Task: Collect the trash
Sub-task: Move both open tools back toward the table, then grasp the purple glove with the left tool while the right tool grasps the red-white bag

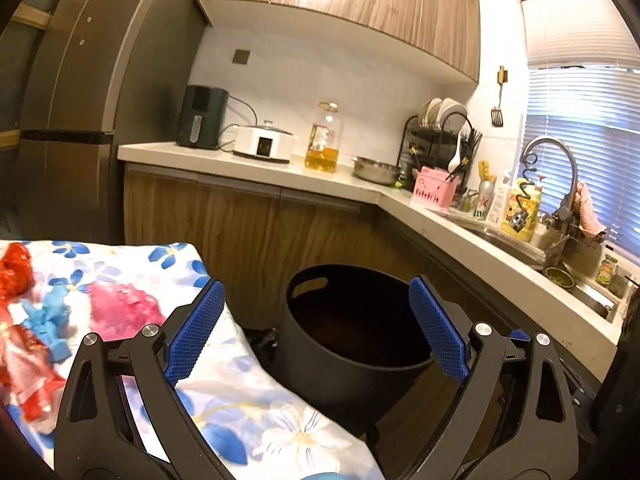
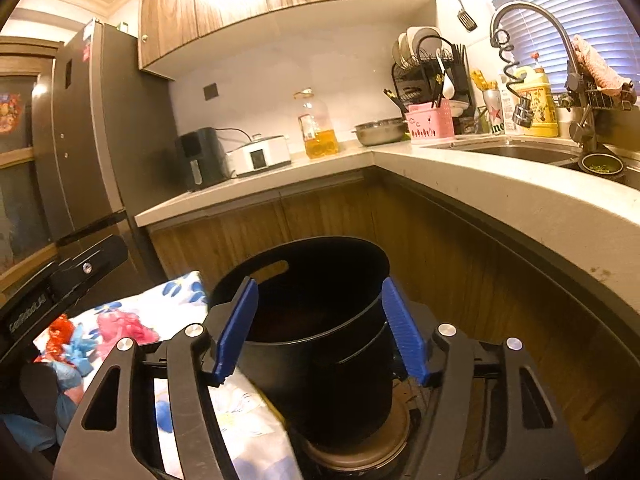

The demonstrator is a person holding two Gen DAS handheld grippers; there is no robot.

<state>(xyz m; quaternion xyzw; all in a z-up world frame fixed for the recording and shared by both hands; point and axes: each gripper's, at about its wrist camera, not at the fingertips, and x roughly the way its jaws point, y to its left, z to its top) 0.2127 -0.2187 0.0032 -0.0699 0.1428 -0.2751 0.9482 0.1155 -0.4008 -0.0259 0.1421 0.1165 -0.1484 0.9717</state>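
Observation:
A black round bin point(image 1: 352, 344) with a handle slot stands on the floor beside a table with a floral cloth point(image 1: 132, 280). Red point(image 1: 14, 276) and blue wrappers point(image 1: 52, 320) lie on the cloth at the left. My left gripper point(image 1: 316, 332) is open and empty, fingers either side of the bin's mouth in view. My right gripper point(image 2: 320, 336) is open and empty above the bin point(image 2: 320, 344). The cloth point(image 2: 132, 316) and wrappers point(image 2: 76, 340) show at the left in the right wrist view, with the left gripper's body beside them.
An L-shaped counter point(image 1: 248, 168) carries an air fryer point(image 1: 202, 116), cooker, oil bottle point(image 1: 324, 136), steel bowl, dish rack and pink basket point(image 1: 434, 190). A sink with tap point(image 2: 532, 40) is at the right. A dark fridge point(image 1: 80, 100) stands at the left.

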